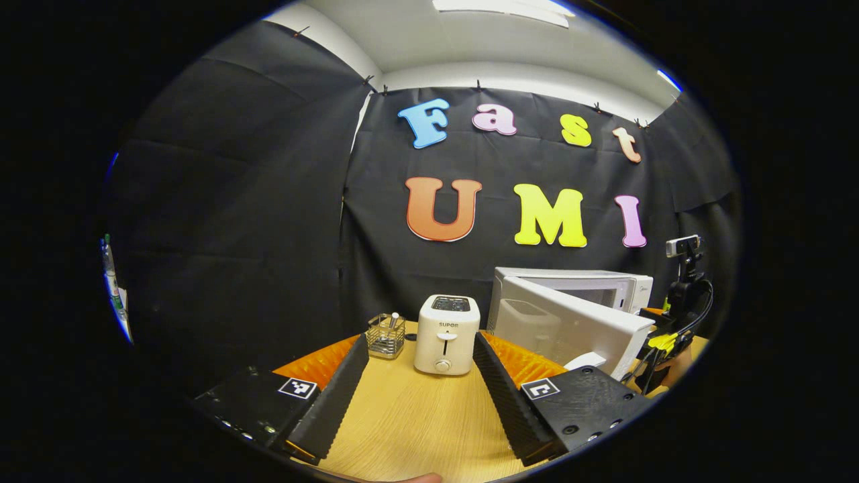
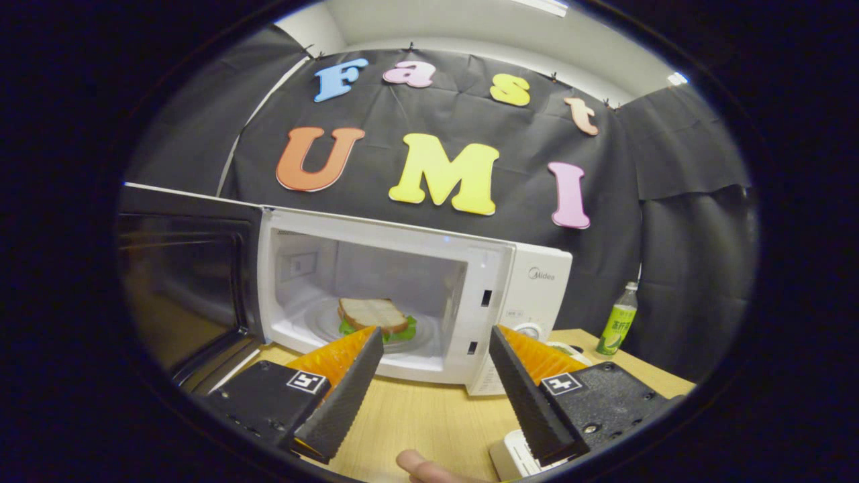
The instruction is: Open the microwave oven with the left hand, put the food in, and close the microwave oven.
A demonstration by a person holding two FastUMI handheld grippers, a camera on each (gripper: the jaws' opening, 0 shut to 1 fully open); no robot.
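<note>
Inside the microwave [image 2: 416,295], on its glass plate [image 2: 322,325], lies the sandwich [image 2: 372,315]; the door [image 2: 184,268] hangs wide open to the left. Both the right gripper [image 2: 429,376] and the left gripper [image 1: 419,379] have their fingers spread apart, empty, above the desk [image 1: 416,422]. A toaster [image 1: 446,334] stands beyond the left fingers.

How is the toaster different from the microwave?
The toaster is small and upright, with slots on top; the microwave is a wide box that opens at the front. The toaster looks empty; the microwave holds a sandwich, and its door stands open. Both are white and sit on the table.
</note>
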